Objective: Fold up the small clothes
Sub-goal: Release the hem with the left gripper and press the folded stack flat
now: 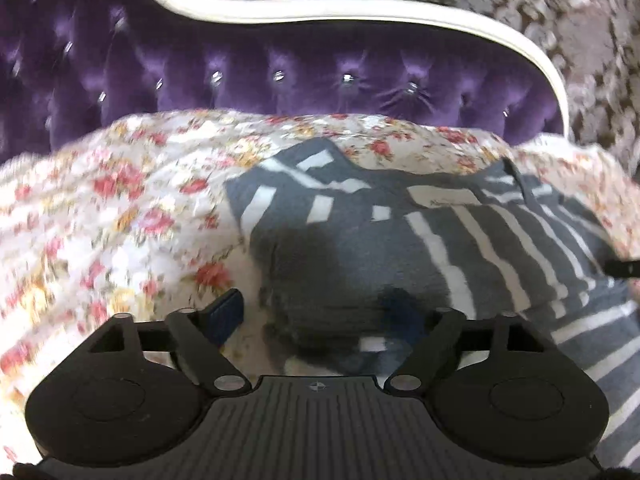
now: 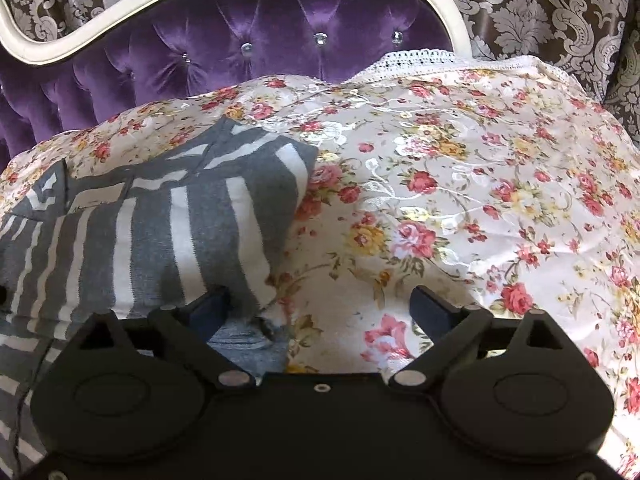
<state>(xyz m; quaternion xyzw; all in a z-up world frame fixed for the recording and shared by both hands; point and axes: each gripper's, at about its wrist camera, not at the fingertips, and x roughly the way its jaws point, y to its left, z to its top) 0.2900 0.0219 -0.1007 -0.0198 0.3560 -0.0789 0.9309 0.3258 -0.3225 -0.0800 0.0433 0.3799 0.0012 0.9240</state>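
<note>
While the striped shirt (image 1: 400, 240) lies spread on the flowered bedspread (image 1: 100, 220), we see it from both sides at once. It is grey with white stripes, crumpled and partly doubled over near the purple headboard (image 1: 280, 80), with its neck label showing pale near the upper middle of the cloth.

From the left wrist view, our left gripper (image 1: 316, 316) stands with its jaws wide apart. The left finger (image 1: 226, 312) hangs over bare bedspread just beside the shirt's edge, while the right finger (image 1: 404, 312) is over the dark cloth and is blurred, so we cannot tell whether it touches. The picture is smeared throughout. At the far right edge a small dark tip (image 1: 624, 268) shows over the stripes; we cannot tell what it is.

From the right wrist view, our right gripper (image 2: 320, 304) is likewise spread open. Its left finger (image 2: 210, 306) sits at the lower corner of the shirt (image 2: 160, 232), touching or just over the hem, and its right finger (image 2: 430, 308) is over the flowers, well clear of the cloth. Nothing is pinched between them. Here the shirt fills the left half of the view and the bedspread (image 2: 460, 200) the right, with a strip of white lace trim (image 2: 420, 58) along its far edge against the headboard (image 2: 280, 32). Behind the white frame (image 2: 80, 36) hangs a brown patterned curtain (image 2: 540, 12).
</note>
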